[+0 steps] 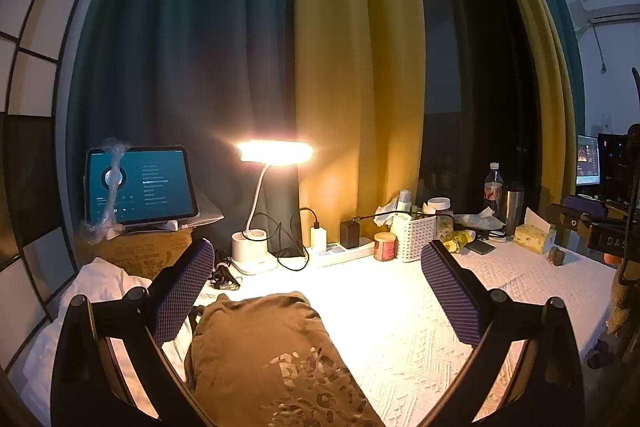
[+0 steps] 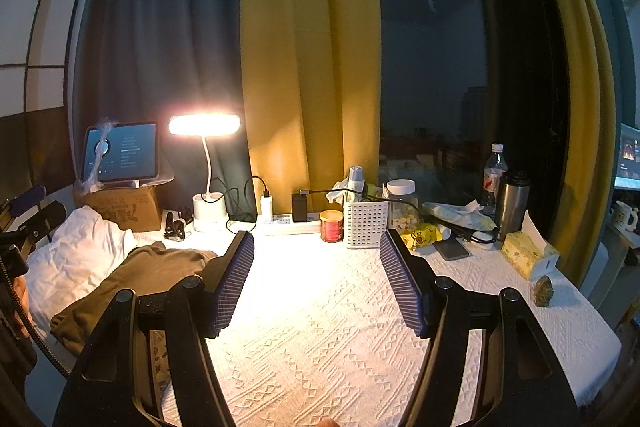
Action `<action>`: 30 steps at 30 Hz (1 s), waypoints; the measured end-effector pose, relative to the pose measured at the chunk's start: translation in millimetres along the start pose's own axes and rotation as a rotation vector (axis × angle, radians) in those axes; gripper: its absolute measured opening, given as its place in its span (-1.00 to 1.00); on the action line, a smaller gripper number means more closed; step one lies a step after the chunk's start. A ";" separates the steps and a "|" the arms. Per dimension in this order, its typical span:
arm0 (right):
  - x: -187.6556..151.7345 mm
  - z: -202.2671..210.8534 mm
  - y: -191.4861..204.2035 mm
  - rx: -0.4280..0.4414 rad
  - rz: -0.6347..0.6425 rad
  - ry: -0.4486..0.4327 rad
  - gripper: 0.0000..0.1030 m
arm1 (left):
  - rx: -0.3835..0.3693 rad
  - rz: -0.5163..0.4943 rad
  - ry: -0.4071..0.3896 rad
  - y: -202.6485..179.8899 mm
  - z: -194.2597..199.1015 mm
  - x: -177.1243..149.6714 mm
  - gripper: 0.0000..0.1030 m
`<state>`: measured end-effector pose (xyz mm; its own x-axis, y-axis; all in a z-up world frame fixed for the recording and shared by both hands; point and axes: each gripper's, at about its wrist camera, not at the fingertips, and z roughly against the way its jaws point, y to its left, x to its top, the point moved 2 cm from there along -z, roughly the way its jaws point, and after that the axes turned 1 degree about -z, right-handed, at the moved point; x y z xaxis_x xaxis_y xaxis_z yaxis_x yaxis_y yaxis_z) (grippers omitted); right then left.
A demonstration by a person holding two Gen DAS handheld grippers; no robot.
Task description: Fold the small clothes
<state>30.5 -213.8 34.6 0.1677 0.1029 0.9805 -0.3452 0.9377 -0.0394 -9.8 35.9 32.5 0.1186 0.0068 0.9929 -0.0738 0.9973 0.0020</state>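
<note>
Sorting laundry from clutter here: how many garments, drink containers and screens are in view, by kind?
Garments: 2, brown garment and white garment
Drink containers: 2, plastic bottle and steel flask
Lit screens: 2, tablet and monitor
Total: 6

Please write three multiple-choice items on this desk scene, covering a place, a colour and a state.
1. Where does the brown garment lie?
A. left part of the table
B. in the white basket
C. on the tablet

2. What colour is the small jar beside the white basket?
A. blue
B. red
C. green

3. How are the right tool's jaws?
A. shut on cloth
B. shut, empty
C. open, empty

Answers: 1 A, it lies beside the white cloth; 2 B, red label; 3 C, bare tablecloth shows between the pads.
</note>
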 end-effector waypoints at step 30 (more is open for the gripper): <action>-10.4 4.6 -12.3 -0.003 -0.005 0.010 0.33 | -0.041 -0.018 0.013 4.1 -5.1 -4.2 0.98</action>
<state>28.8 -227.9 25.8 0.1788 0.1018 0.9786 -0.3414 0.9392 -0.0353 -5.6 40.3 27.7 0.1326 -0.0100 0.9911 -0.0314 0.9994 0.0143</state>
